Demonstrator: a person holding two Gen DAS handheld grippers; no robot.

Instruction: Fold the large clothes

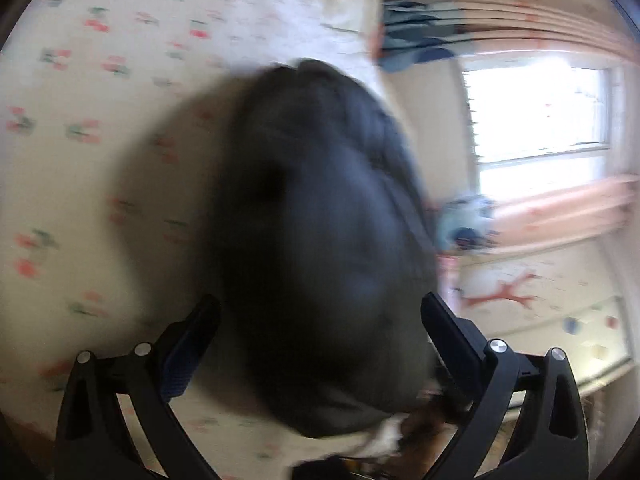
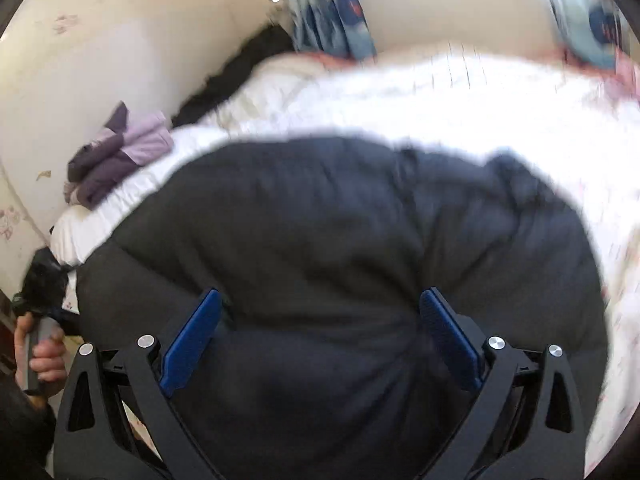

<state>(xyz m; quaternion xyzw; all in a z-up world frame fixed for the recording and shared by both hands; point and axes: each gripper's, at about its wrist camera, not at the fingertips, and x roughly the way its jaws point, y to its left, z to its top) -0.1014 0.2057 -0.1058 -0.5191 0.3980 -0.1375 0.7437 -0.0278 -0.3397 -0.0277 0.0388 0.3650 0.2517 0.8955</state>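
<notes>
A dark padded coat [image 2: 340,264] lies in a rounded heap on the bed [image 2: 460,96], filling most of the right wrist view and the middle of the left wrist view. It rests on a pale sheet printed with small red flowers [image 1: 96,24], which gives a broad, soft surface for spreading and folding something this bulky.

The right gripper [image 2: 320,316] sits low over the coat with its blue pads [image 2: 192,340] spread wide apart. Coat fabric shows between and beyond them, but nothing is pinched; whether the pads touch the cloth cannot be told through the blur. The wide spread suits thick padding, since a narrow gap would not take a fold of it.

The left gripper [image 1: 320,320] is likewise spread, its fingers well apart on either side of the coat's near end. It holds nothing. It looks along the coat from one end, while the right one faces it from the side, so the two appear placed to take separate parts of the garment.

At the left edge of the right wrist view, the person's left hand [image 2: 40,356] grips a handle beside the bed.

A folded purple garment [image 2: 116,152] lies apart on the bed's far corner by the wall, probably set aside to keep the working area free. Blue curtains [image 2: 332,16] hang by the window behind.

The coat looks bunched rather than laid flat, so folding seems barely begun.
</notes>
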